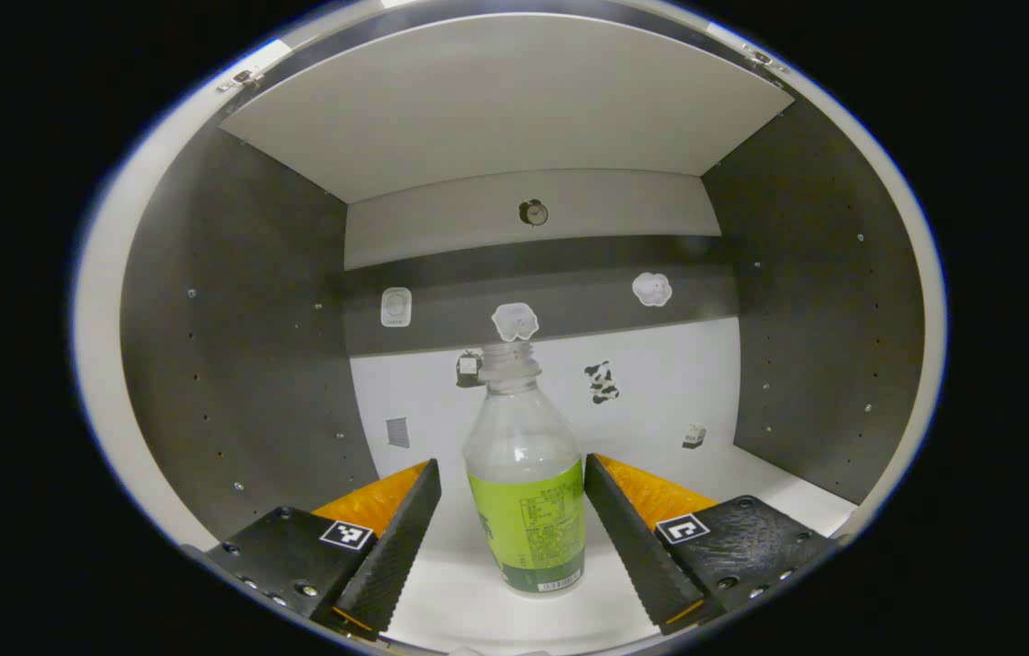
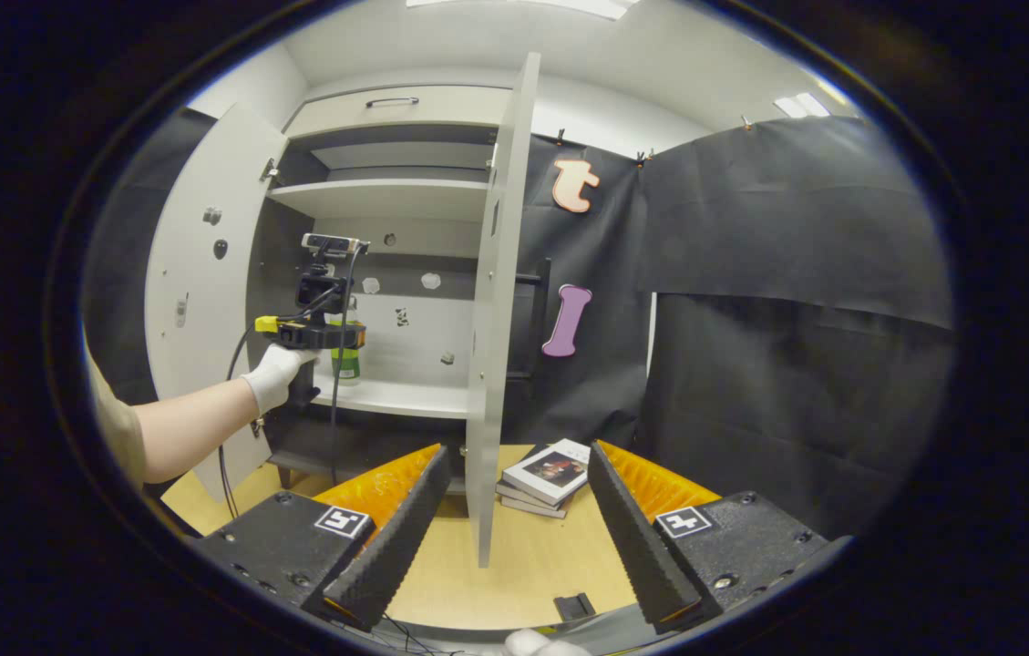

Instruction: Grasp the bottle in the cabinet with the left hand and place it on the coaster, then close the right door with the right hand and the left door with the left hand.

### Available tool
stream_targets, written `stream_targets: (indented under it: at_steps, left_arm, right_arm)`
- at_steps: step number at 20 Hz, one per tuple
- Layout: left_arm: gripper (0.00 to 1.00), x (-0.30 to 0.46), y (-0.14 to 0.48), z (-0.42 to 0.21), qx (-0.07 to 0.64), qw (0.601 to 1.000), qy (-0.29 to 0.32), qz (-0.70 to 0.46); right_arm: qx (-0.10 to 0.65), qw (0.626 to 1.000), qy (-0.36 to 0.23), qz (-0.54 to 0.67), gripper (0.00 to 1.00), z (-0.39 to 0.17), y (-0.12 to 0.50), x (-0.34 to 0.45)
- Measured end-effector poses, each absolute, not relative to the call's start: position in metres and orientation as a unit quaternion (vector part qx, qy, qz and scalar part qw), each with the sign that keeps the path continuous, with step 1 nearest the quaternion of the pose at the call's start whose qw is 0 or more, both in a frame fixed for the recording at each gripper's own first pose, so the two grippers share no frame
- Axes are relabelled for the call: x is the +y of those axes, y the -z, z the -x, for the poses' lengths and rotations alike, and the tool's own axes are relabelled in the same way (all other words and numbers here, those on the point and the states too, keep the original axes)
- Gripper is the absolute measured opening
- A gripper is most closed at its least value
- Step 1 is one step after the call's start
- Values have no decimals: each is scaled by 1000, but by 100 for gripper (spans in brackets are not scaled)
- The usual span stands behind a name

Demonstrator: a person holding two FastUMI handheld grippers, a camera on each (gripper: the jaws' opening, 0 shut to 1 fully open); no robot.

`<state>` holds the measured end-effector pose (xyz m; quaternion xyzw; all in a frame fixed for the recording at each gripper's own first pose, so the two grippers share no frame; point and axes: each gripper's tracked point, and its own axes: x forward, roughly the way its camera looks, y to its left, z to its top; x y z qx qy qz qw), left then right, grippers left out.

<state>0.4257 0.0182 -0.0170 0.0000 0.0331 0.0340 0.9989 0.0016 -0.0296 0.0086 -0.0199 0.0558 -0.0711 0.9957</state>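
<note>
A clear plastic bottle (image 1: 525,483) with a green label stands upright on the white cabinet shelf (image 1: 751,478). My left gripper (image 1: 512,497) is open, its fingers on either side of the bottle with a gap on each side. In the right gripper view the left gripper (image 2: 318,333), held by a gloved hand (image 2: 275,375), reaches into the open cabinet at the bottle (image 2: 347,357). My right gripper (image 2: 514,510) is open, back from the cabinet, with the edge of the open right door (image 2: 498,301) straight ahead between its fingers. The left door (image 2: 204,292) stands open.
A stack of books (image 2: 546,476) lies on the wooden table (image 2: 514,565) to the right of the right door. Small stickers dot the cabinet's back wall (image 1: 660,364). A small dark object (image 2: 575,605) lies on the table near my right gripper.
</note>
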Motion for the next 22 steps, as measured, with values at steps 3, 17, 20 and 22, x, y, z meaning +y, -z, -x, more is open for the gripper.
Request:
stream_targets:
  at_steps: [3,17,20,22]
  left_arm:
    - [87,28,23,-431,44,998,-49,4]
    - [79,-4,-31,-286,-5,1000,18,-7]
    - [75,-20,-32,-245,-14,999,39,-11]
    - [75,-26,-26,-218,-13,999,49,-6]
  right_arm:
    - [58,996,71,19,100,2,-8,-32]
    - [47,997,56,1,99,9,-12,-38]
    - [46,997,55,4,99,9,-10,-40]
    - [46,997,57,3,100,9,-8,-42]
